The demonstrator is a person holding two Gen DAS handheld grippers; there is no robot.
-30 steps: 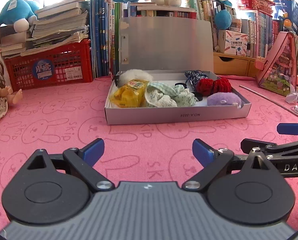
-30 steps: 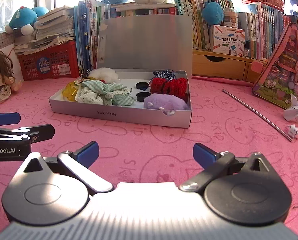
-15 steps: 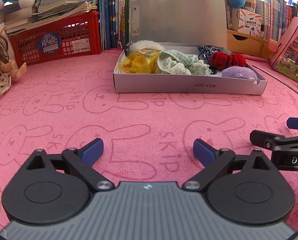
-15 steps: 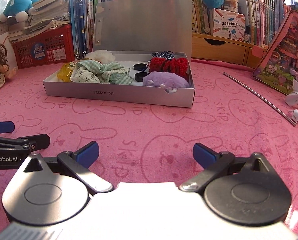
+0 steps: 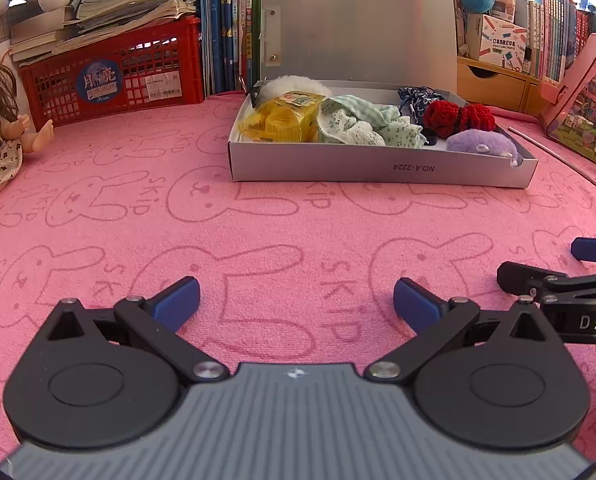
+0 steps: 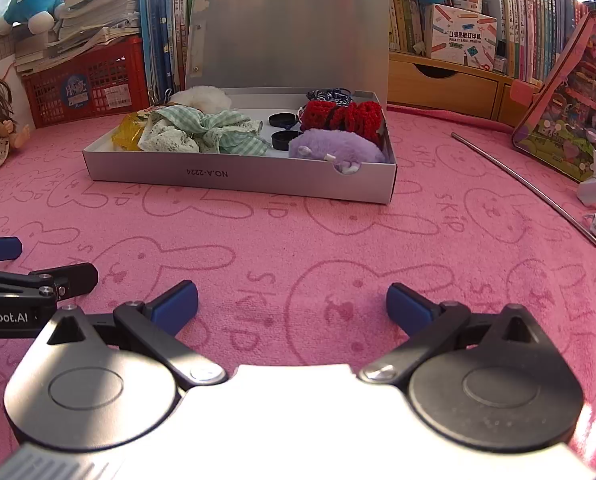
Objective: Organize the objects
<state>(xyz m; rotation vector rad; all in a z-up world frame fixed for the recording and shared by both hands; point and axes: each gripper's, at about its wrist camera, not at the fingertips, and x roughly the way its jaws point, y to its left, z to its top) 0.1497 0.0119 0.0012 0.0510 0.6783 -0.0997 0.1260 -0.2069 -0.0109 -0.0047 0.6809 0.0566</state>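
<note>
Jaws on the left gripper [image 5: 296, 300] are spreading wider with only pink cloth [image 5: 258, 220] showing between them, and the right gripper [image 6: 292, 302] is hovering with its jaws standing wide apart, gripping nothing. Both are pointing down over the cloth, side by side. Well beyond them, the grey box [image 5: 378, 168] is sitting with its lid propped upright, holding a yellow packet [image 5: 278, 124], green checked fabric [image 6: 202, 132], a red crocheted piece [image 6: 342, 116] and a purple fluffy piece [image 6: 334, 148].
</note>
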